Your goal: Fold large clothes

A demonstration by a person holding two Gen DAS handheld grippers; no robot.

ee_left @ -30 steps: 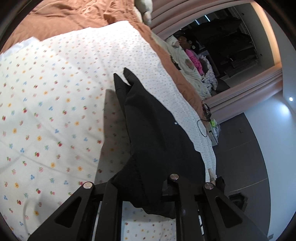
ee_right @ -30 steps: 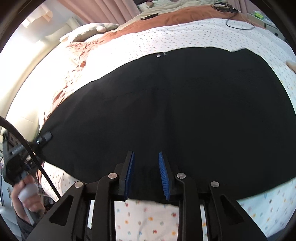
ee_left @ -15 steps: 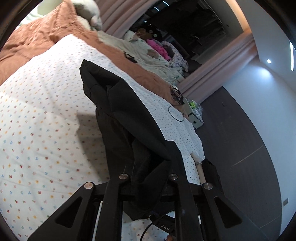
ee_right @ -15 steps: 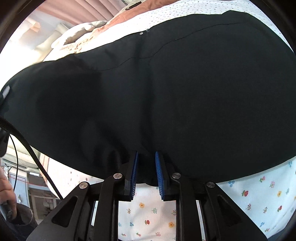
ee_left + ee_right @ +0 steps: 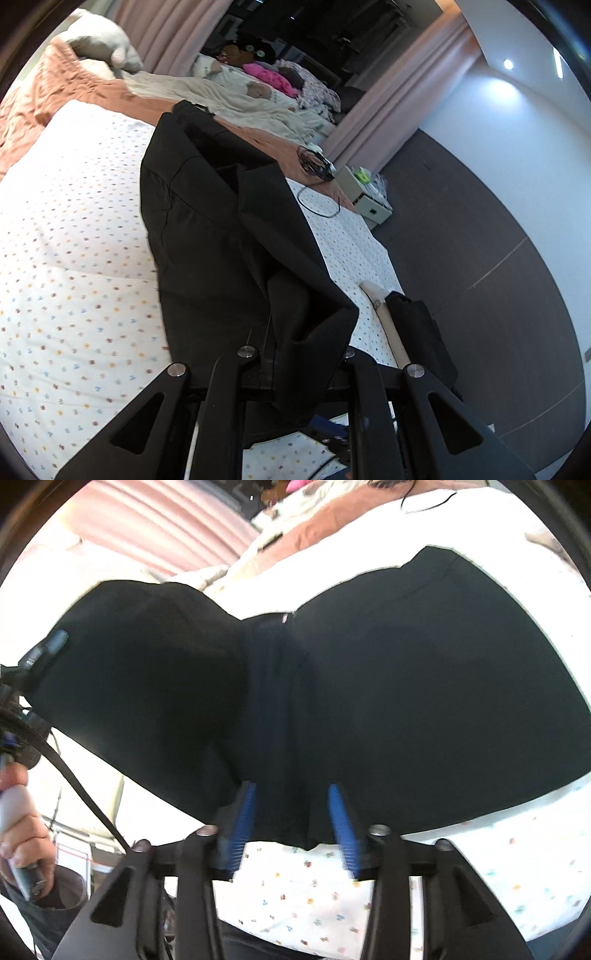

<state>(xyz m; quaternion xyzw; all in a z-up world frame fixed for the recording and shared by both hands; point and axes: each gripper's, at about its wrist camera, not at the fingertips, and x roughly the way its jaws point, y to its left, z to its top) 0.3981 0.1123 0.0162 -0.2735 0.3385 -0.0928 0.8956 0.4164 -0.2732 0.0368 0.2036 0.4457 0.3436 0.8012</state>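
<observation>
— Along the near edge of the bed (image 5: 314, 897), where's the black garment (image 5: 406, 701)?

— Half lifted: left gripper (image 5: 295, 354) pinches one end; right gripper (image 5: 291, 812) has just been opening, cloth loose between. Folding barely begun.

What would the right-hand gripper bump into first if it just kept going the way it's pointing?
Most likely the black garment. The right gripper has just been opening its jaws, and the cloth's edge lies between them, spread over the flowered bedsheet straight ahead.

Right wrist view motion-blurred, bed sheet (image 5: 424, 528) blown out; left view sharper, ceiling spotlight (image 5: 508, 64) glaring; fisheye edges dark.
</observation>
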